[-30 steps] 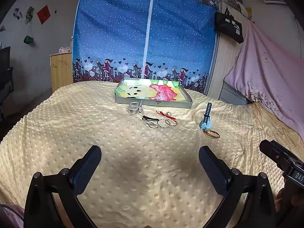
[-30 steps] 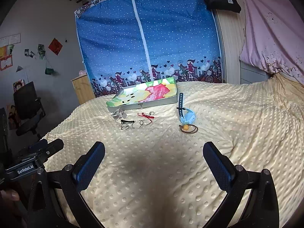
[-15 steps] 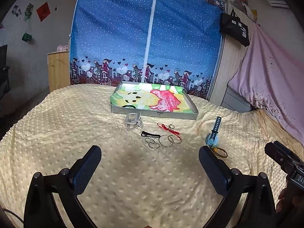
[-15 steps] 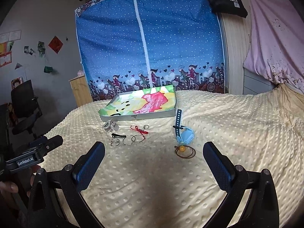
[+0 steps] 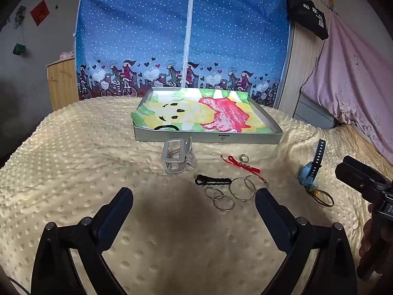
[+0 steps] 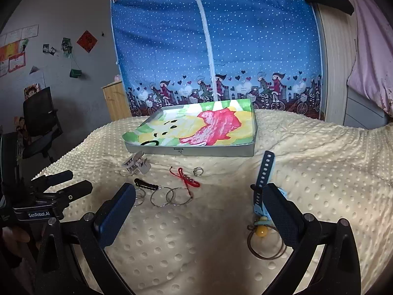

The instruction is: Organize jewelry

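Observation:
A silver tray (image 5: 208, 137) with a colourful lining lies on the cream bedspread, a black hair tie (image 5: 167, 127) inside it. In front of it lie a clear hair claw (image 5: 176, 158), a red cord bracelet (image 5: 242, 164), a small ring (image 5: 244, 158), a black hair clip (image 5: 212, 180) and several metal hoops (image 5: 242, 188). My left gripper (image 5: 194, 194) hovers just short of the hoops, its jaws wide and closing on nothing. My right gripper (image 6: 199, 189) is open and empty; a blue watch (image 6: 262, 172) and a brown hair tie with a yellow bead (image 6: 264, 241) lie by its right finger.
A blue dotted fabric wardrobe (image 5: 186, 36) stands behind the bed, with a pink sheet (image 5: 356, 86) hanging at the right. A wooden cabinet (image 5: 62, 83) and a black office chair (image 6: 40, 120) stand off the bed's left side. A hand (image 5: 371, 243) holds the right gripper's handle.
Both grippers have moved forward and slightly down across the bed toward the jewelry, which now looks larger and closer. The left jaws have narrowed slightly.

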Tool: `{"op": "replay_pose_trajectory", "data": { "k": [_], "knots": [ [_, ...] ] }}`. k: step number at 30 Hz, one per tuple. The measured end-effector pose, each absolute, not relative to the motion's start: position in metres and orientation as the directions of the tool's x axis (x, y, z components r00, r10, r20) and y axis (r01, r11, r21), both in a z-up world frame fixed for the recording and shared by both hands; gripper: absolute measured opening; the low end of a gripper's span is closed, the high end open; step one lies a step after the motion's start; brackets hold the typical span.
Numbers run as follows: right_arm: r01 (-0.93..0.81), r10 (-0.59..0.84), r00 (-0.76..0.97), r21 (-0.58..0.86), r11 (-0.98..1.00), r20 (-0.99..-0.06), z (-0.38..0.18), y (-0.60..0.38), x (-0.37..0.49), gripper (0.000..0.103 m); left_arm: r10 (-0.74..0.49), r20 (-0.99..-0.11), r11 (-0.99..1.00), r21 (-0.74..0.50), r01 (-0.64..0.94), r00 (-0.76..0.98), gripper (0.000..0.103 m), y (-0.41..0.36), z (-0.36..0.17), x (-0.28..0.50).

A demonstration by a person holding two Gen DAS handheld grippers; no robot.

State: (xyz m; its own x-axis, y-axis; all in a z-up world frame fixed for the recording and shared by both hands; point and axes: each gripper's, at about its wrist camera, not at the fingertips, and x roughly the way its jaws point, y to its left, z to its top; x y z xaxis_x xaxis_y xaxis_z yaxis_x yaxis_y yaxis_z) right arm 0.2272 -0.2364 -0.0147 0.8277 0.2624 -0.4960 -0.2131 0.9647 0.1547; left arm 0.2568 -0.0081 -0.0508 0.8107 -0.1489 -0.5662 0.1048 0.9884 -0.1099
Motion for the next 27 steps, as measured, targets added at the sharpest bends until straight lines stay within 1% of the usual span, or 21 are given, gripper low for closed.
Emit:
{"op": "replay_pose_trajectory", "data": {
  "k": [1,2,3,4,5,6,7,8,10,13,14,16,19,20,22,27],
  "knots": [
    [-0.23,0.278,0.82,0.158,0.96,-0.501,-0.02,-0.232,0.233,0.1,-0.159,-0.574,0.987,-0.114,0.113,0.803,0.09,-0.008,-0.056,0.262],
    [-0.243,0.289,0.814,0.157,0.957,-0.504,-0.024,-0.229,0.237,0.094,-0.171,-0.581,0.985,-0.12,0.123,0.795,0.083,-0.007,-0.061,0.267],
    [-0.259,0.301,0.806,0.154,0.953,-0.509,-0.029,-0.225,0.242,0.089,-0.184,-0.589,0.983,-0.127,0.135,0.787,0.079,-0.008,-0.065,0.272],
    [-0.277,0.315,0.796,0.152,0.949,-0.517,-0.033,-0.22,0.247,0.078,-0.206,-0.594,0.979,-0.136,0.154,0.778,0.072,-0.008,-0.07,0.276],
    [-0.291,0.325,0.784,0.151,0.945,-0.529,-0.039,-0.217,0.253,0.07,-0.224,-0.596,0.974,-0.144,0.172,0.771,0.065,-0.008,-0.073,0.279],
    [-0.306,0.338,0.77,0.152,0.94,-0.542,-0.044,-0.212,0.26,0.067,-0.243,-0.598,0.97,-0.152,0.19,0.763,0.063,-0.009,-0.077,0.282],
    [-0.317,0.349,0.757,0.156,0.935,-0.552,-0.049,-0.209,0.265,0.064,-0.27,-0.602,0.963,-0.169,0.211,0.751,0.058,-0.01,-0.08,0.284],
    [-0.328,0.358,0.745,0.159,0.931,-0.563,-0.055,-0.205,0.271,0.058,-0.299,-0.605,0.954,-0.189,0.231,0.738,0.05,-0.01,-0.082,0.287],
    [-0.345,0.377,0.716,0.171,0.923,-0.587,-0.066,-0.2,0.283,0.052,-0.332,-0.617,0.943,-0.211,0.257,0.713,0.042,-0.012,-0.088,0.293],
    [-0.366,0.399,0.683,0.187,0.912,-0.612,-0.078,-0.192,0.295,0.048,-0.365,-0.636,0.931,-0.233,0.282,0.68,0.031,-0.015,-0.096,0.301],
    [-0.372,0.406,0.674,0.191,0.908,-0.617,-0.081,-0.19,0.298,0.045,-0.369,-0.644,0.929,-0.236,0.286,0.67,0.029,-0.017,-0.099,0.302],
    [-0.388,0.419,0.657,0.195,0.901,-0.627,-0.085,-0.184,0.303,0.039,-0.365,-0.665,0.93,-0.231,0.286,0.651,0.027,-0.02,-0.104,0.305],
    [-0.399,0.423,0.641,0.192,0.897,-0.641,-0.09,-0.177,0.309,0.037,-0.363,-0.681,0.931,-0.235,0.279,0.636,0.024,-0.021,-0.109,0.31],
    [-0.403,0.425,0.635,0.192,0.895,-0.645,-0.092,-0.175,0.31,0.033,-0.365,-0.684,0.931,-0.242,0.275,0.632,0.023,-0.021,-0.111,0.311],
    [-0.407,0.422,0.621,0.189,0.894,-0.66,-0.097,-0.171,0.312,0.029,-0.368,-0.688,0.929,-0.253,0.269,0.626,0.022,-0.02,-0.114,0.313],
    [-0.414,0.419,0.601,0.183,0.892,-0.681,-0.102,-0.166,0.315,0.029,-0.367,-0.702,0.93,-0.259,0.261,0.61,0.013,-0.02,-0.118,0.317]
  ]
}}
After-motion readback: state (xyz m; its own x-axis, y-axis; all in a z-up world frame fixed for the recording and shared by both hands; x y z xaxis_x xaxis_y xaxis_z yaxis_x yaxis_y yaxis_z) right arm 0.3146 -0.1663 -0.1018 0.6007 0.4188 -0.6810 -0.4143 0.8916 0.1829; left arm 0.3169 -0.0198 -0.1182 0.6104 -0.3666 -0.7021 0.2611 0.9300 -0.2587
